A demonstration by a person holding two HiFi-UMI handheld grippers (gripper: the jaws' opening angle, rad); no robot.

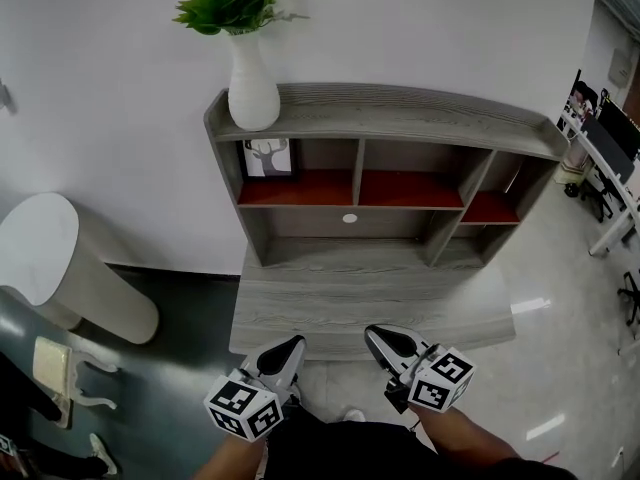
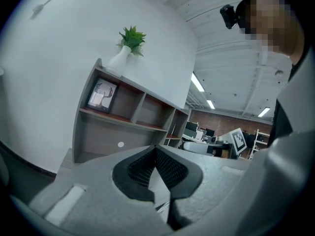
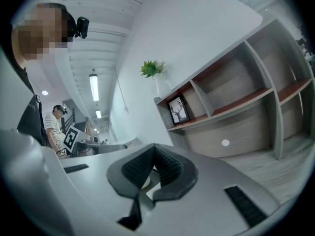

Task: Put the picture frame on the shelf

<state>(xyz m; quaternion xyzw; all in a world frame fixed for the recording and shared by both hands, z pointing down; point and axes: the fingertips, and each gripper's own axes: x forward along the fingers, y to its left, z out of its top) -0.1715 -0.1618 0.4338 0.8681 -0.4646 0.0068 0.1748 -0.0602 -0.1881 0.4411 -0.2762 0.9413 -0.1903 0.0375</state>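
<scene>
Nearest the lens, the left hand-held gripper [image 1: 288,350] and the right hand-held gripper [image 1: 380,336] are seen low in the head view, side by side but apart, both pointed toward the shelf [image 1: 400,108]. The jaws of each are brought together at the tips, and nothing is held between them in either gripper view.

Both tips are held over the front edge of the shelf's broad lower ledge [image 1: 370,303], which is bare along its whole width. Pale floor [image 1: 560,298] lies open to the right of the ledge, and a darker strip of floor lies to its left. A white rounded pedestal [image 1: 35,243] is set well to the left, clear of the shelf.

The picture frame [image 1: 268,156] is already placed on the shelf, upright in the upper left compartment, just beside that compartment's left side wall, on the red board. A deer print is shown in it. The middle and right compartments are left unfilled. On the curved top board, above the frame, a white vase [image 1: 252,93] with a green plant [image 1: 235,0] is stood close to the left edge, against the white wall [image 1: 110,88].
</scene>
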